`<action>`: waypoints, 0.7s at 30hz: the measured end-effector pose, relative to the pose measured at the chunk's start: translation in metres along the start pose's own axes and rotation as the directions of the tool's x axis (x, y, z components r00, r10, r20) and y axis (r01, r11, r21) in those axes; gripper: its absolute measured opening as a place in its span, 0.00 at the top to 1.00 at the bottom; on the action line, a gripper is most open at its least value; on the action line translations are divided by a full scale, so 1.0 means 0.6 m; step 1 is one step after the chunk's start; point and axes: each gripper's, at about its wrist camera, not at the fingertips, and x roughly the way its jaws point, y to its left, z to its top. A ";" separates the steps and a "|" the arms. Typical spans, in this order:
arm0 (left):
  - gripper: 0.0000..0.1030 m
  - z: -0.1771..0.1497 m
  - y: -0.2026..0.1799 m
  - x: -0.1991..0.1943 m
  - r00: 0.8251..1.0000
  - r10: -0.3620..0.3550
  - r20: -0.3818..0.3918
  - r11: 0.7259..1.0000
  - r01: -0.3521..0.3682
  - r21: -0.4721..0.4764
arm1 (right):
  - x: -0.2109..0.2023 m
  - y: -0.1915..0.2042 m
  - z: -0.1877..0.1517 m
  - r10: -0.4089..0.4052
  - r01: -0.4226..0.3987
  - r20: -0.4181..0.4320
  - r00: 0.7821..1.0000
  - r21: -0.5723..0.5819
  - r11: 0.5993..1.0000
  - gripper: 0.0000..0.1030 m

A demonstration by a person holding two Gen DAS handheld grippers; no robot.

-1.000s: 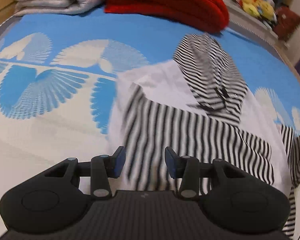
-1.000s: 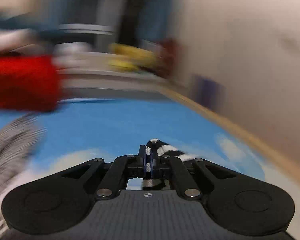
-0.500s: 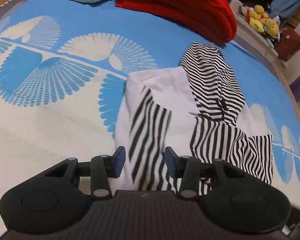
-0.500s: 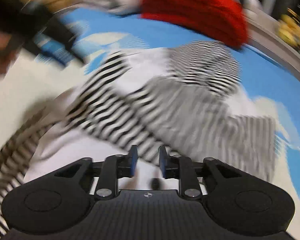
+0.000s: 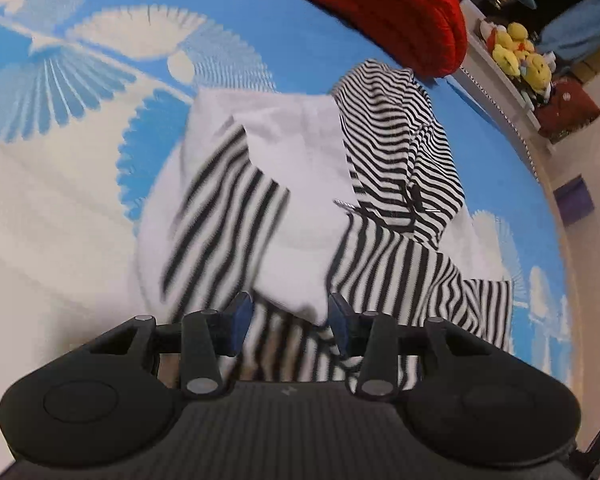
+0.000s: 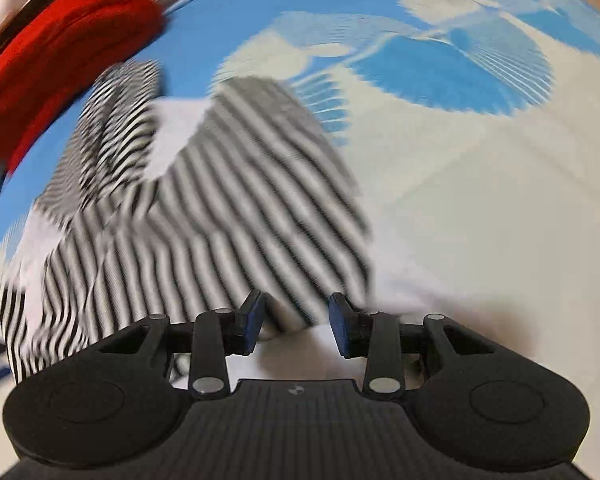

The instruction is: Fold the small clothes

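A: Left wrist view: striped garment (image 5: 380, 184) lies spread on the bed (image 5: 60, 200), long axis running away from me toward the red blanket (image 5: 380, 4). Near hem sits right at my left fingers (image 5: 290, 326), spread, pinching nothing.

B: Right side?

A: My right fingers (image 6: 296, 318) are spread too, hem edge between them, unpinched; both hands about equally near. Versus a second ago: right fingers have just been opening, sleeve let go, and the garment looms closer.
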 end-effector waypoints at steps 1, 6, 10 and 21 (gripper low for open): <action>0.54 -0.001 -0.001 0.006 1.000 -0.011 -0.007 1.000 0.011 -0.016 | 0.000 -0.008 0.006 0.010 -0.010 -0.002 1.000 0.030 0.999 0.64; 0.54 -0.004 -0.007 0.025 1.000 0.000 0.008 0.999 0.000 -0.041 | 0.009 -0.020 0.014 0.028 -0.027 -0.019 0.999 0.074 0.997 0.64; 0.54 -0.006 -0.006 0.034 1.000 0.010 0.015 0.999 -0.009 -0.052 | 0.005 -0.021 0.016 0.026 -0.024 -0.023 0.999 0.071 0.997 0.64; 0.94 -0.001 -0.019 0.017 0.998 0.021 0.056 0.997 -0.017 -0.074 | 0.001 -0.018 0.009 0.012 -0.011 -0.019 1.000 0.056 0.998 0.64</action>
